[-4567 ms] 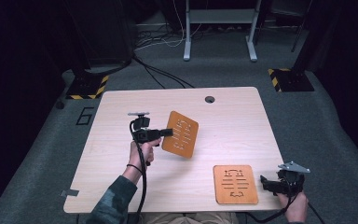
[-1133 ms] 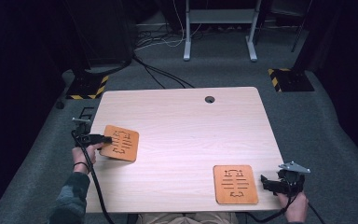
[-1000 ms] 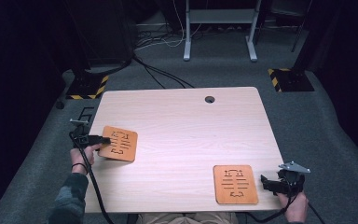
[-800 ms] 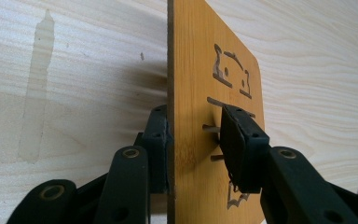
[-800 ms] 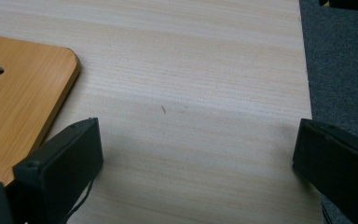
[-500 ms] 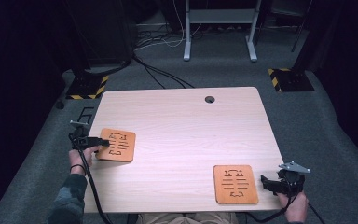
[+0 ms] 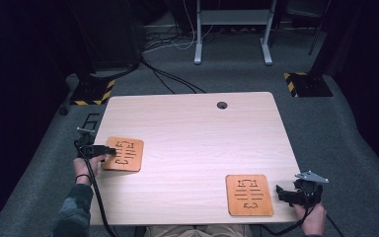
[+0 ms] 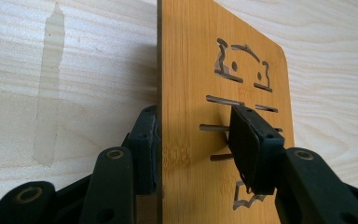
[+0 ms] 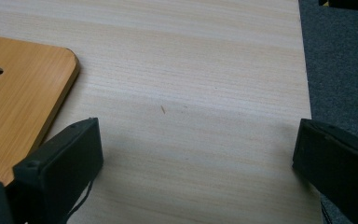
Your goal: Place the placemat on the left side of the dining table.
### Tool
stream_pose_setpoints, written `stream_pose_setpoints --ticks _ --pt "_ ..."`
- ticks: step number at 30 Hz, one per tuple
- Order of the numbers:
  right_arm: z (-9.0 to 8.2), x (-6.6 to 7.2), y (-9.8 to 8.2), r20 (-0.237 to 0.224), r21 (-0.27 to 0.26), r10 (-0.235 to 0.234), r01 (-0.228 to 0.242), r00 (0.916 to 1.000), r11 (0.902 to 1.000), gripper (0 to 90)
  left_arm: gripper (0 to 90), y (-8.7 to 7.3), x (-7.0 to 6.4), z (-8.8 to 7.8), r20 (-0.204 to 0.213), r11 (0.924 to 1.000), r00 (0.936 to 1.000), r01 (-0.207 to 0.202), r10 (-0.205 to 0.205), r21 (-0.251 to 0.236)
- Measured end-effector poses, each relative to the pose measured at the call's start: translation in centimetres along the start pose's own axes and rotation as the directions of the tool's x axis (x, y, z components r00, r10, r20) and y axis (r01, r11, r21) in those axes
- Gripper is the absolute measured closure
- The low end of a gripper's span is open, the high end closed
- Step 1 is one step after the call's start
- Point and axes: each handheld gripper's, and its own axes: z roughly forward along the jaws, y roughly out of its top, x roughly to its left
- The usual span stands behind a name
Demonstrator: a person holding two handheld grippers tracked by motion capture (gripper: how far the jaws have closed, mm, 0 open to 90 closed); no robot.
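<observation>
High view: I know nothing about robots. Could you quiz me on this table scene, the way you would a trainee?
1. How many wooden boards lie on the table?
2. True or false: the right hand-held gripper is shut on a board.
3. The round hole in the table sits near: A) the far edge, B) the near edge, C) the left edge.

Key: 1. Two. 2. False: its jaws stand open beside the board, with nothing between them. 3. A.
</observation>
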Motion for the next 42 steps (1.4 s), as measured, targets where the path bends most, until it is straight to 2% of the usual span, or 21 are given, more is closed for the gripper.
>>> stream_pose_setpoints --ticks 6,7,9,10,15,17,18,19,22,25,26,27,28,30,31,35,37,39,42 --pt "0.0 0.0 0.0 0.000 0.000 0.000 0.000 1.0000 1.0000 0.6 52.4 0.0 -0.1 0.2 -0.018 0.9994 0.9995 -0.026 0.026 0.021" --pt "0.0 0.0 0.0 0.000 0.000 0.000 0.000 1.0000 1.0000 0.6 52.2 0.0 -0.2 0.3 -0.014 0.9998 0.9998 -0.016 0.016 0.013" --pt "0.0 0.0 0.0 0.000 0.000 0.000 0.000 1.0000 1.0000 0.6 51.7 0.0 -0.2 0.5 -0.015 0.9996 0.9994 -0.030 0.030 0.000" --pt "0.0 0.0 0.0 0.000 0.000 0.000 0.000 1.0000 1.0000 0.6 51.5 -0.1 -0.2 0.4 -0.019 0.9996 0.9995 -0.025 0.025 0.011" --pt "0.0 0.0 0.0 0.000 0.000 0.000 0.000 1.0000 1.0000 0.6 50.2 -0.3 0.1 0.8 -0.014 0.9992 0.9993 -0.036 0.035 -0.018" --pt "0.0 0.0 0.0 0.000 0.000 0.000 0.000 1.0000 1.0000 0.6 49.9 -0.4 0.1 0.9 -0.029 0.9990 0.9989 -0.037 0.036 -0.023" --pt "0.0 0.0 0.0 0.000 0.000 0.000 0.000 1.0000 1.0000 0.6 50.2 -0.5 0.1 0.9 -0.050 0.9984 0.9976 -0.050 0.049 -0.024" --pt "0.0 0.0 0.0 0.000 0.000 0.000 0.000 1.0000 1.0000 0.6 51.1 -0.5 0.0 1.0 -0.063 0.9987 0.9971 -0.045 0.043 -0.026" --pt "0.0 0.0 0.0 0.000 0.000 0.000 0.000 1.0000 1.0000 0.6 52.2 -0.6 -0.1 1.2 -0.070 0.9982 0.9968 -0.043 0.040 -0.042" --pt "0.0 0.0 0.0 0.000 0.000 0.000 0.000 1.0000 1.0000 0.7 51.2 -0.7 -0.3 1.2 -0.092 0.9963 0.9940 -0.064 0.058 -0.058" --pt "0.0 0.0 0.0 0.000 -0.001 0.000 0.000 1.0000 1.0000 0.7 50.1 -0.8 -0.4 1.3 -0.099 0.9962 0.9937 -0.060 0.053 -0.064" --pt "0.0 0.0 0.0 0.000 0.000 0.000 0.000 1.0000 1.0000 0.7 48.7 -0.9 -0.4 1.3 -0.102 0.9946 0.9924 -0.076 0.069 -0.071" --pt "0.0 0.0 0.0 0.001 0.000 0.000 0.000 1.0000 1.0000 0.7 46.9 -1.0 -0.6 1.5 -0.114 0.9947 0.9922 -0.061 0.051 -0.083" --pt "0.0 0.0 0.0 0.001 -0.001 0.000 0.000 1.0000 1.0000 0.7 43.1 -1.3 -0.5 1.5 -0.130 0.9928 0.9889 -0.084 0.073 -0.086" --pt "0.0 0.0 0.0 0.001 0.000 0.000 0.000 1.0000 1.0000 0.7 41.4 -1.4 -0.6 1.6 -0.129 0.9917 0.9896 -0.076 0.063 -0.103" --pt "0.0 0.0 0.0 0.001 -0.001 0.000 0.000 1.0000 1.0000 0.7 34.7 -2.0 -0.8 1.6 -0.146 0.9898 0.9862 -0.094 0.078 -0.107" --pt "0.0 0.0 0.0 0.002 -0.001 0.001 -0.001 1.0000 1.0000 0.7 33.2 -2.3 -0.9 1.5 -0.164 0.9885 0.9818 -0.114 0.097 -0.099" --pt "0.0 0.0 0.0 0.002 -0.001 0.001 -0.001 1.0000 1.0000 0.7 28.0 -2.6 -1.1 1.4 -0.161 0.9865 0.9821 -0.117 0.098 -0.114" --pt "0.0 0.0 0.0 0.002 -0.001 0.001 -0.001 1.0000 1.0000 0.7 19.8 -3.0 -1.4 0.8 -0.171 0.9807 0.9777 -0.146 0.122 -0.131"
